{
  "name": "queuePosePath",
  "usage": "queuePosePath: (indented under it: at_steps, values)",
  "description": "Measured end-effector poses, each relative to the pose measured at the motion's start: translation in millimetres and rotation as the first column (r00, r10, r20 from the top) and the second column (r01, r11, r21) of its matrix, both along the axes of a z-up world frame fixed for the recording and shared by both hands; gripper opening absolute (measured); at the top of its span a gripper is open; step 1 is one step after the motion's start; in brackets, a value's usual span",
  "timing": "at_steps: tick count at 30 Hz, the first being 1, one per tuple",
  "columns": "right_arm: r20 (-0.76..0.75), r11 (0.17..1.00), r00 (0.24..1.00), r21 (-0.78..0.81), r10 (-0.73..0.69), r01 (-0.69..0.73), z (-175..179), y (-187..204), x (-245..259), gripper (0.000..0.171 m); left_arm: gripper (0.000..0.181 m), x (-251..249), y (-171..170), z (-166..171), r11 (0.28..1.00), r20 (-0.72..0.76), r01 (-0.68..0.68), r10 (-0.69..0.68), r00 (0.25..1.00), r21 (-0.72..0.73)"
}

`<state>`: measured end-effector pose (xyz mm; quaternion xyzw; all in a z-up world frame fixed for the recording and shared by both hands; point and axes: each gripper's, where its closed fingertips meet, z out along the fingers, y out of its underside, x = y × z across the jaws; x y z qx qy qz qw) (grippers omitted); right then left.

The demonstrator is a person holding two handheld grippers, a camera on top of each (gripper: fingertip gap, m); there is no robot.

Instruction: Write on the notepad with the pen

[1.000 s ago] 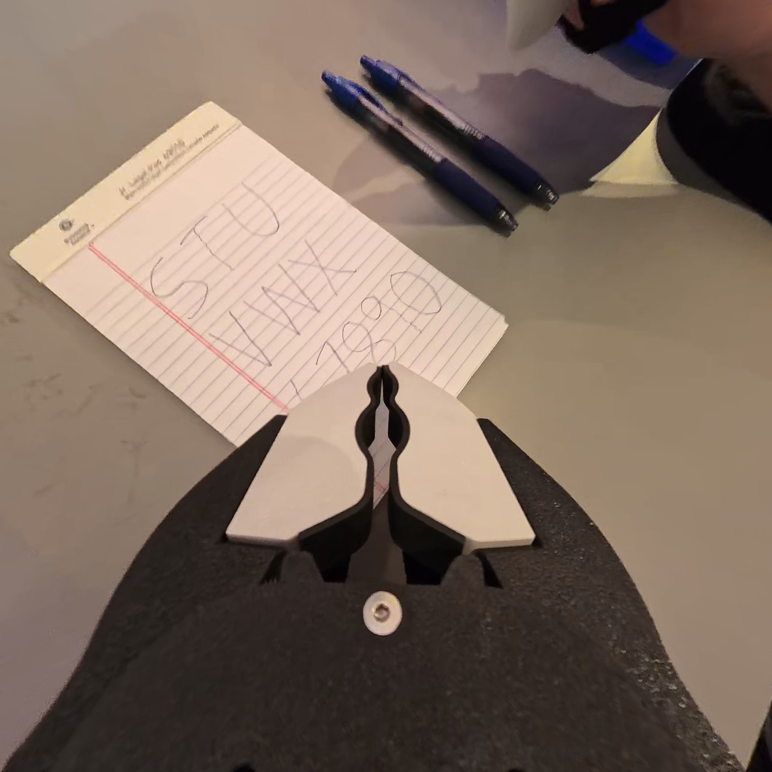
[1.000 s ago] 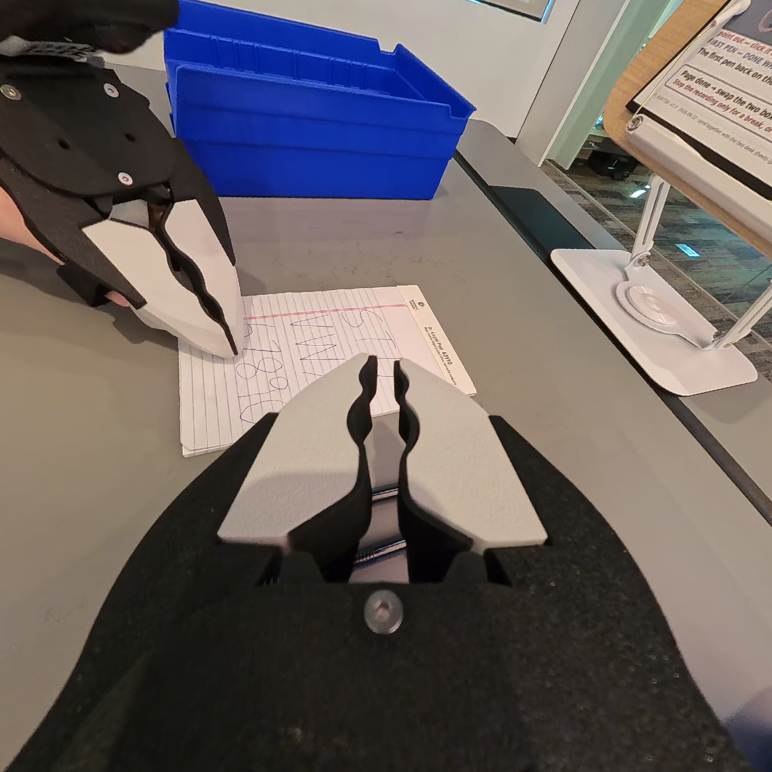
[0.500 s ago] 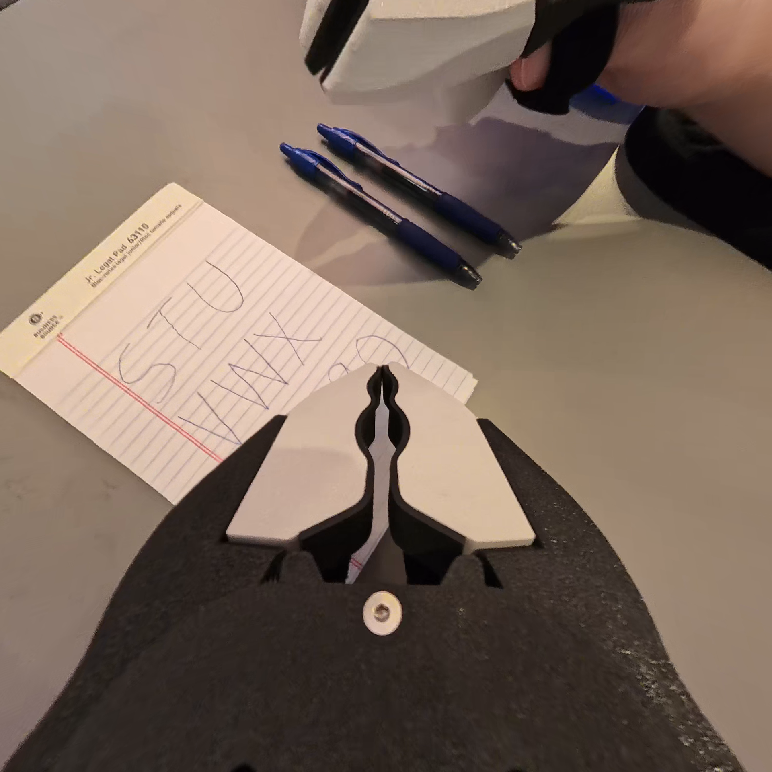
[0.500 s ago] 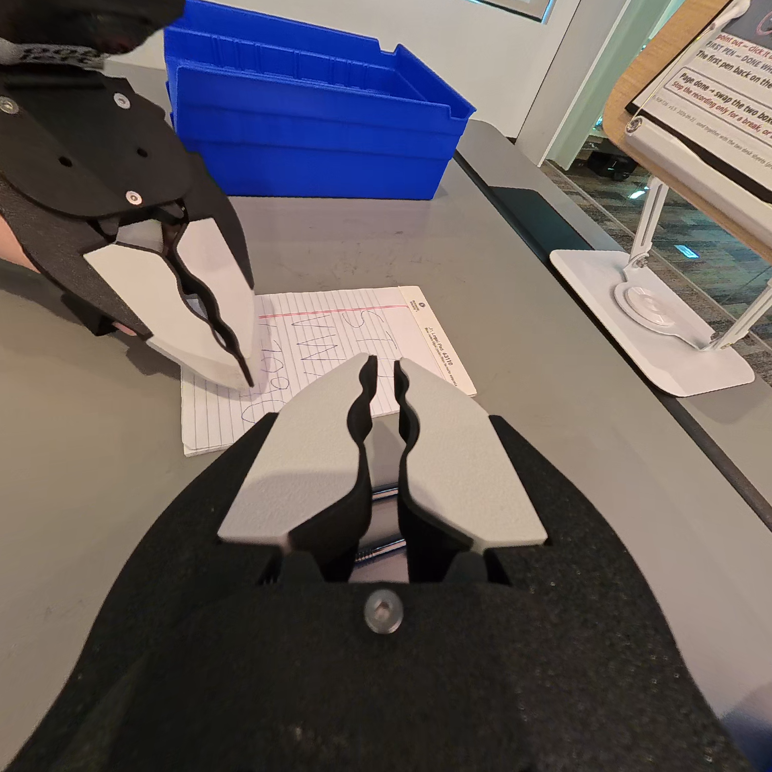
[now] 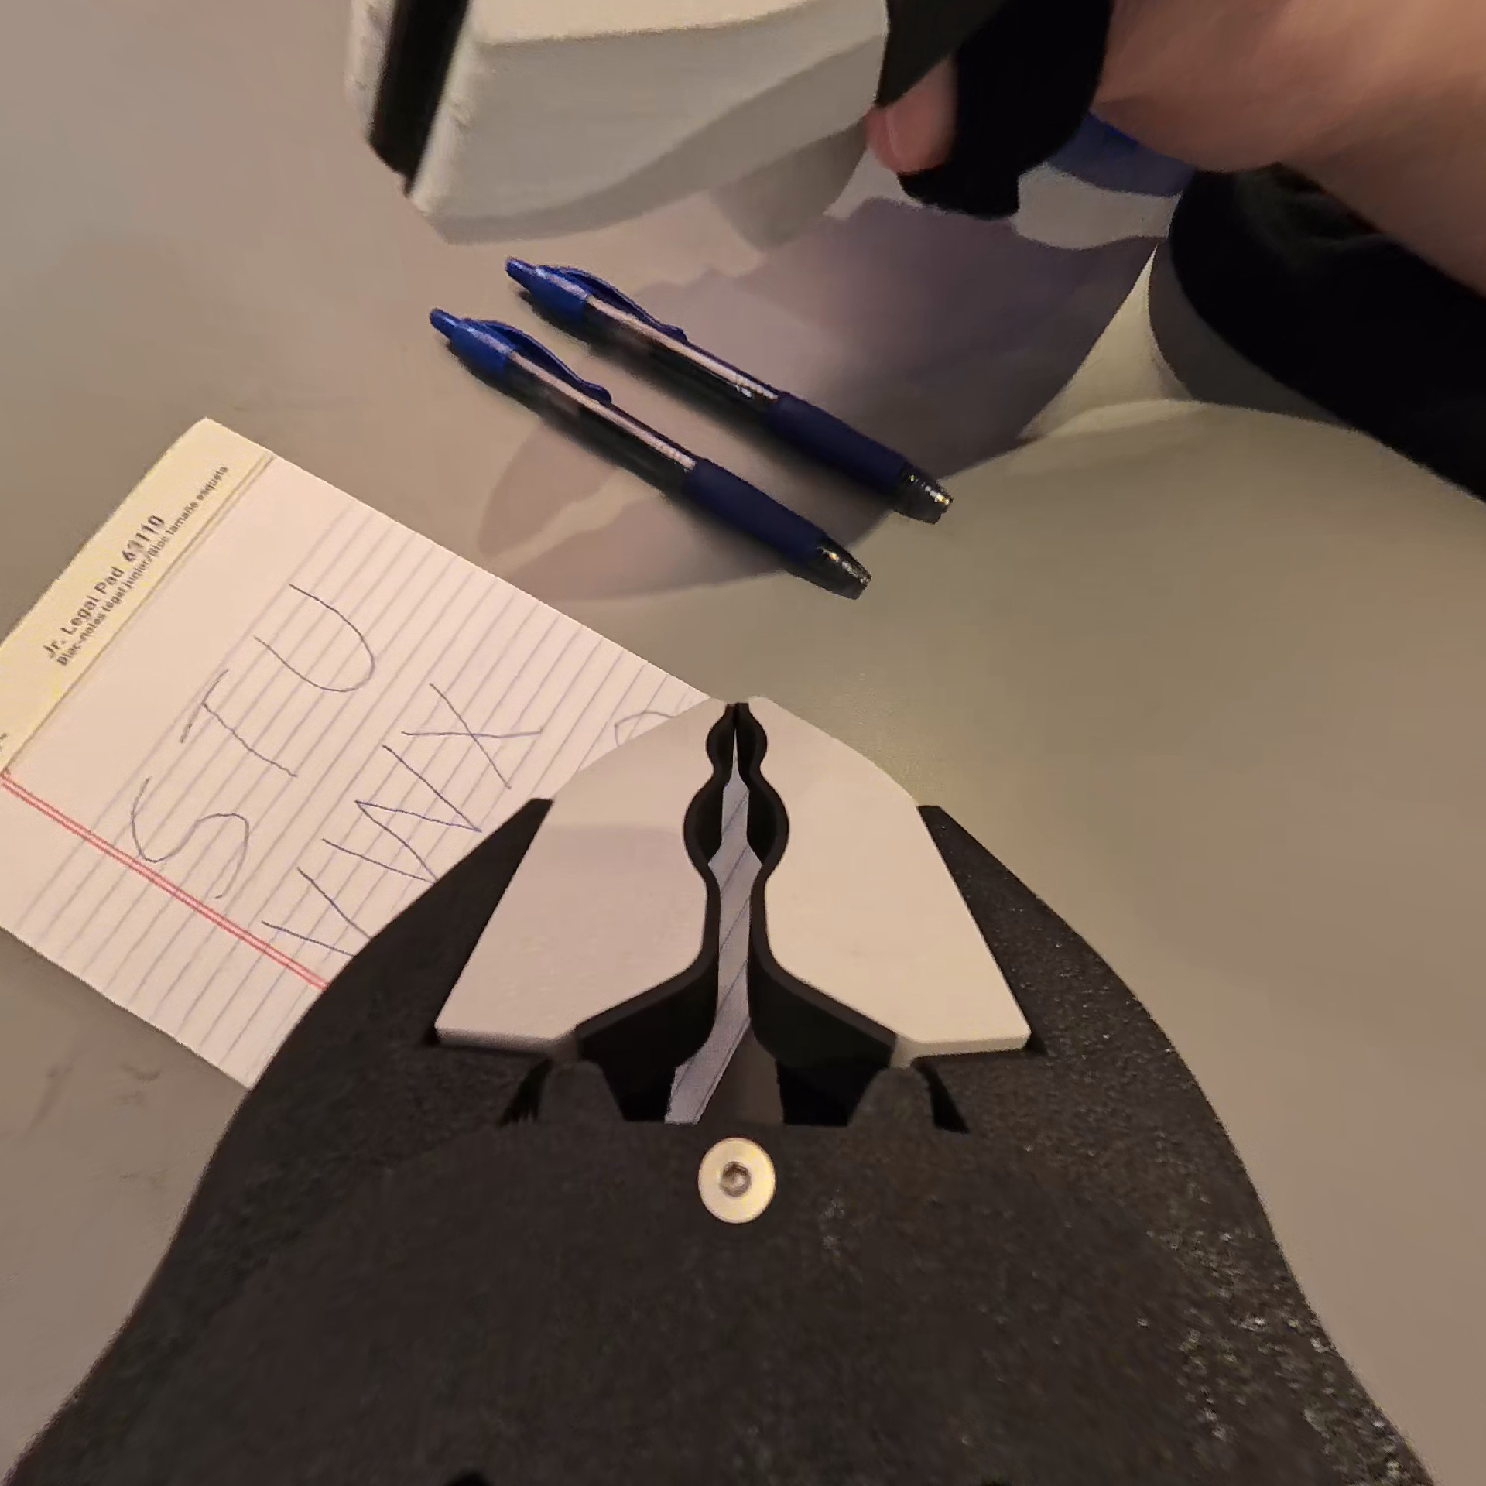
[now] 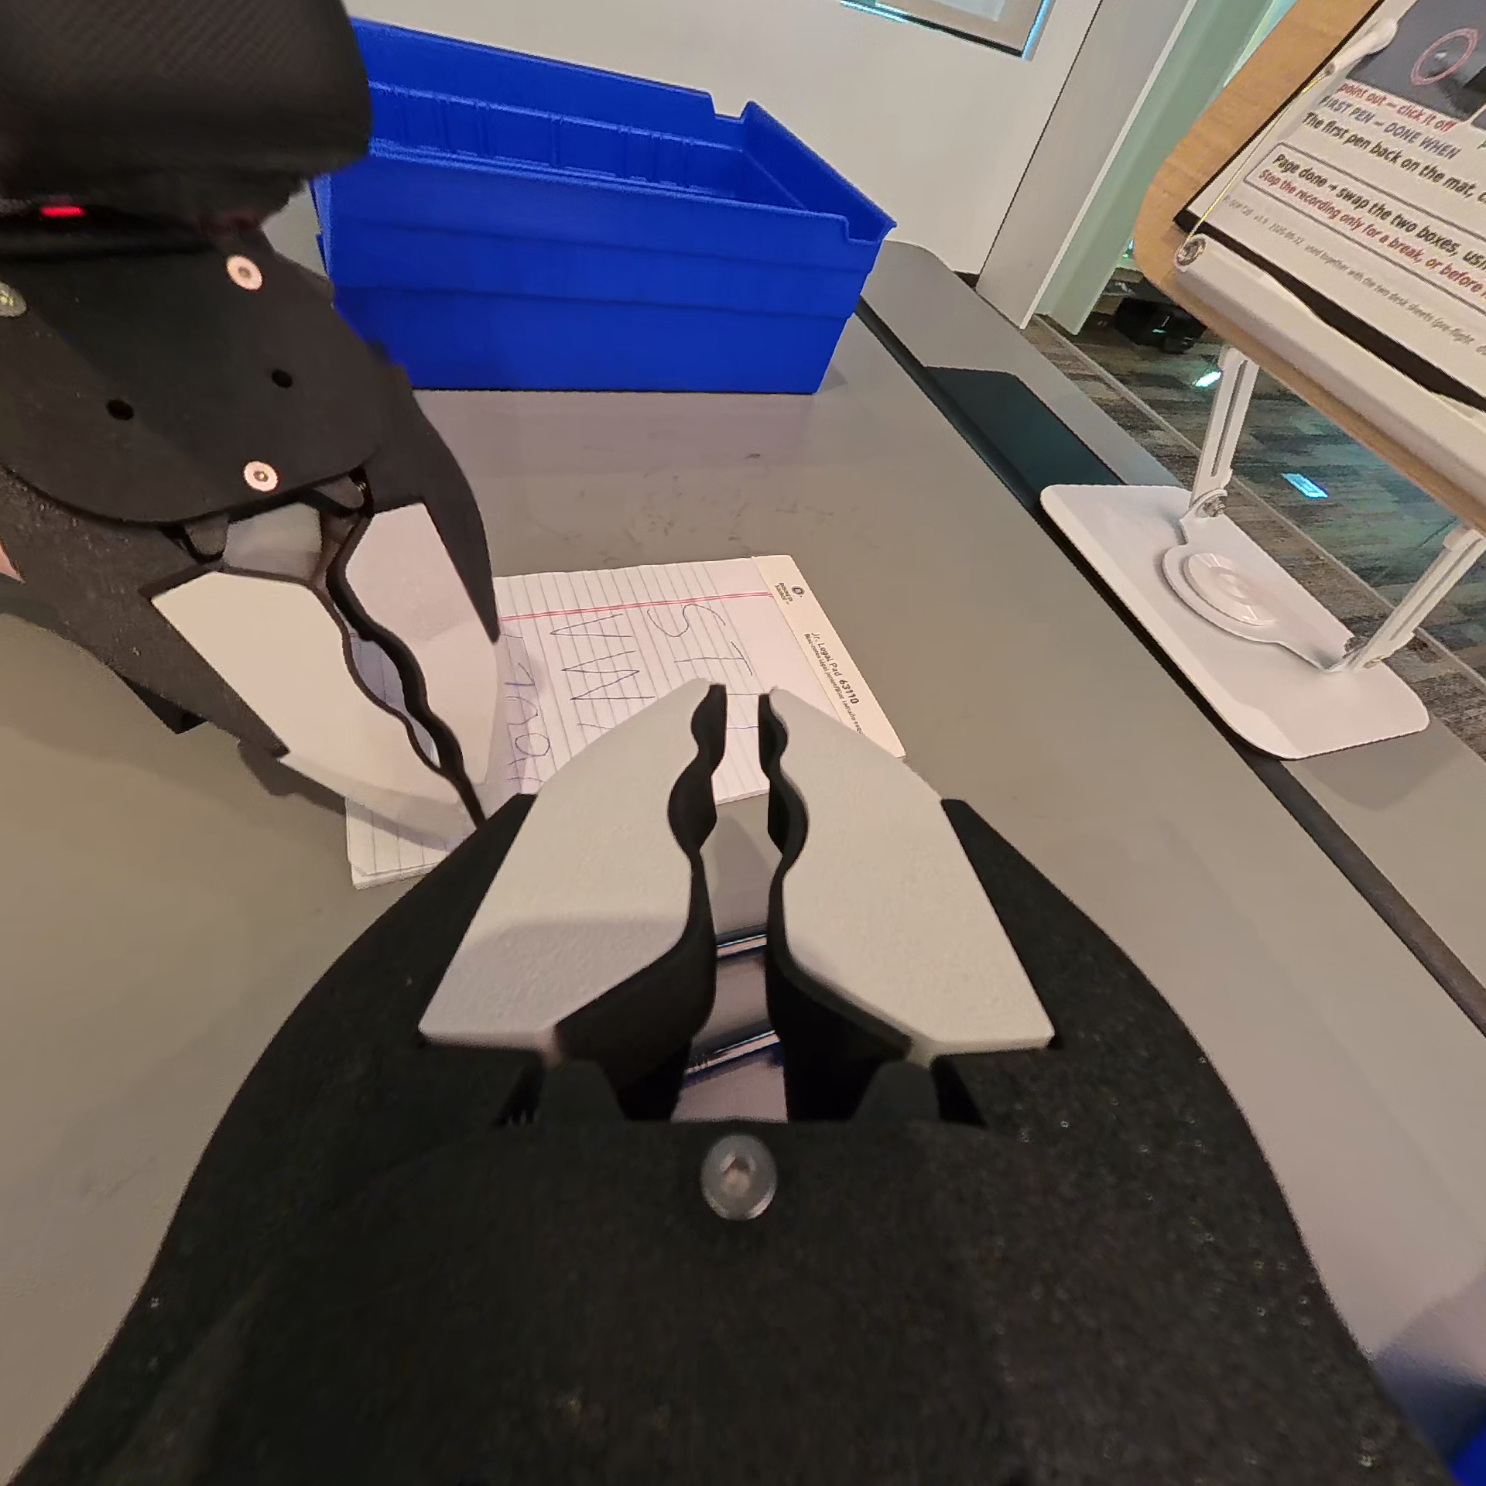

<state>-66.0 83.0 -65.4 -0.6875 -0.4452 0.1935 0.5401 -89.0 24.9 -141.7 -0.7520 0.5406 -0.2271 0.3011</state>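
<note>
- Right wrist view is showing the grey table (image 6: 925, 515) taking up most of the scene, with a stack of blue bins (image 6: 595, 265) sitting at the far side and a white stand (image 6: 1238, 619) holding a printed sheet off to the right.
- The left gripper (image 6: 474, 804) is coming in from the left, fingers pressed together with nothing between them, tips sitting low over the near corner of the notepad (image 6: 691, 643). Can't tell if they're actually touching the paper.
- The right gripper (image 6: 740, 699) is hanging above the table just in front of the pad, jaws parted a little, not holding anything.
- In the left wrist view the notepad (image 5: 265, 724) is lying flat, top page already covered in blue handwriting, and the left gripper (image 5: 736, 708) is showing the same closed tips.
- Two blue pens (image 5: 651, 450) are lying side by side on the table (image 5: 1126, 724) just past the pad, not touching it, right under the right gripper (image 5: 418, 169).
</note>
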Motion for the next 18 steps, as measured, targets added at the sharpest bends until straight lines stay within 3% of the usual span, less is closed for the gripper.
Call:
queuePosePath:
  at_steps: [3, 7, 14, 18]
  values:
    - [0.008, 1.000, 1.000, 0.001, 0.003, -0.003, -0.9, -0.4, -0.8, 0.007, 0.000, -0.8, -1.4, -6.5, 1.000, -0.007, 0.002, -0.002, 1.000, -0.007]
    - [0.007, 1.000, 1.000, 0.010, 0.002, -0.002, 0.7, -0.9, -0.9, 0.007, 0.000, -8.7, 4.4, 25.3, 0.997, 0.133, -0.046, 0.038, 0.990, 0.057]
    - [-0.006, 1.000, 1.000, 0.014, -0.006, 0.007, 1.9, 0.9, 0.5, 0.007, 0.001, -76.6, 18.0, 71.9, 0.938, 0.364, -0.325, 0.263, 0.894, 0.121]
    - [-0.009, 1.000, 1.000, 0.020, -0.009, 0.009, 2.3, 1.0, 0.0, 0.007, 0.012, -110.1, 14.3, 91.5, 0.886, 0.468, -0.447, 0.345, 0.814, 0.125]
